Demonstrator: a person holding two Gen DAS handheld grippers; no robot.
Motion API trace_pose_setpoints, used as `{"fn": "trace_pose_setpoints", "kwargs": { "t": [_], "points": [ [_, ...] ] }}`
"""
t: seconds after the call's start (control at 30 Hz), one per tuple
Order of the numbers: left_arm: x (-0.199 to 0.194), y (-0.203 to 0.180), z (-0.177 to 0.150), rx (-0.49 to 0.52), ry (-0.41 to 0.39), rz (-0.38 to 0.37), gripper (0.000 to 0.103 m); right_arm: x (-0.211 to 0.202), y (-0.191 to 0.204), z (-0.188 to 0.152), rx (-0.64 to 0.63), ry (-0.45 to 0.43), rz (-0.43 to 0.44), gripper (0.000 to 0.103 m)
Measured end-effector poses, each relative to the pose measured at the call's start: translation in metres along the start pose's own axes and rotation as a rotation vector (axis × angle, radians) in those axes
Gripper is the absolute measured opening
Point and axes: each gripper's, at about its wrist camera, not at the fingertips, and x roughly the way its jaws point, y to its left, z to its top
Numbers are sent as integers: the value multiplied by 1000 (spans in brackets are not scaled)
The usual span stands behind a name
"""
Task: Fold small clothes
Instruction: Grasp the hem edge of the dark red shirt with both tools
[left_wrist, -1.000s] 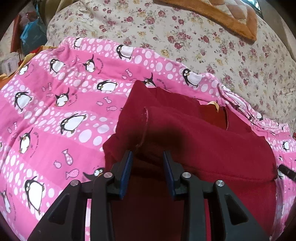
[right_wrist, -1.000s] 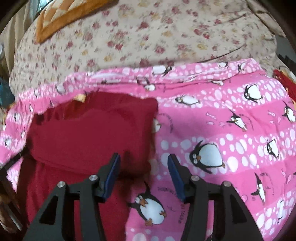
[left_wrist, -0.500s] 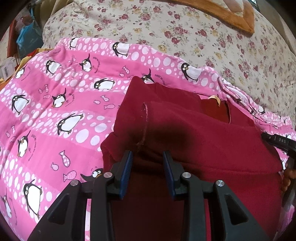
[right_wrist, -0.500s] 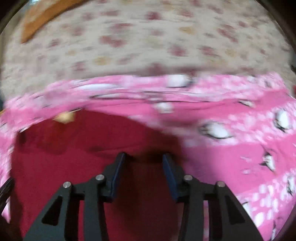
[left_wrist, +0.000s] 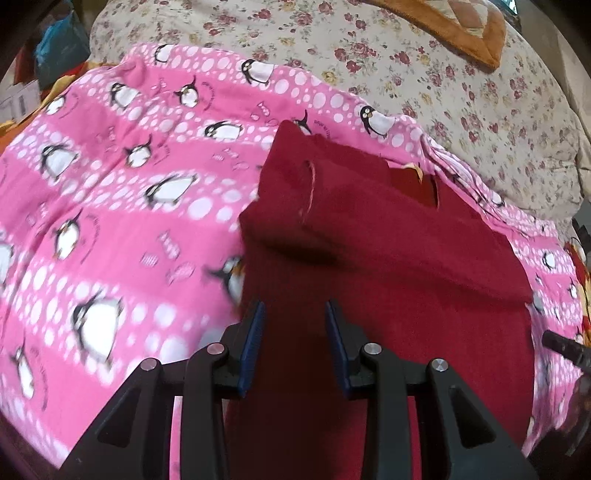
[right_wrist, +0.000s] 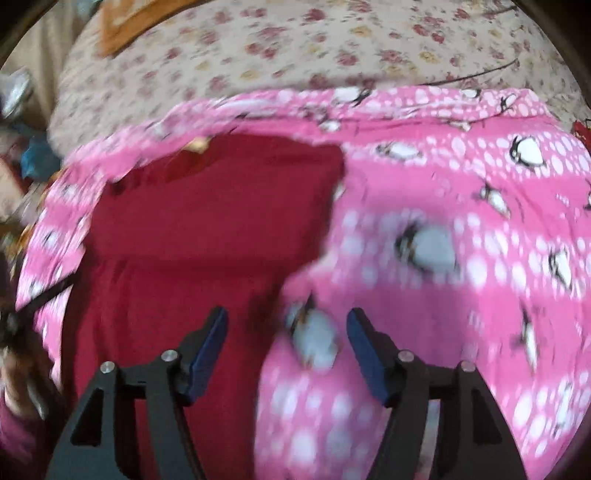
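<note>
Now we see the dark red garment (left_wrist: 388, 266) lying partly folded on the pink penguin blanket (left_wrist: 122, 192), its doubled upper part toward twelve o'clock. Our left gripper (left_wrist: 293, 343) sits over the cloth, jaws apart and grasping nothing. Our right gripper (right_wrist: 286, 350) is spread wide, straddling the garment's (right_wrist: 207, 236) three-o'clock edge. Beyond the blanket (right_wrist: 461, 229) lies a floral bedspread (left_wrist: 406, 66).
</note>
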Motion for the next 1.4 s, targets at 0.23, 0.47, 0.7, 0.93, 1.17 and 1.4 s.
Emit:
{"fn": "trace_pose_setpoints", "kwargs": {
  "t": [0.23,0.47,0.7,0.93,1.17,1.4],
  "points": [
    [-36,2,-46,54,39,-28,13,-13,16,-53,-2,-2,83,71],
    [-62,10,-82,56,57,-73,13,-5,39,-81,-168,-30,25,8],
    [-79,28,-110,59,78,-82,13,-26,21,-90,-96,-2,51,16],
    [-82,35,-137,69,119,-96,13,-38,14,-142,-74,148,182,67],
    [-80,56,-164,-20,180,-122,13,-28,30,-185,-153,178,245,73],
    [-76,40,-182,31,221,-114,13,-20,51,-192,-229,258,276,74]
  ]
}}
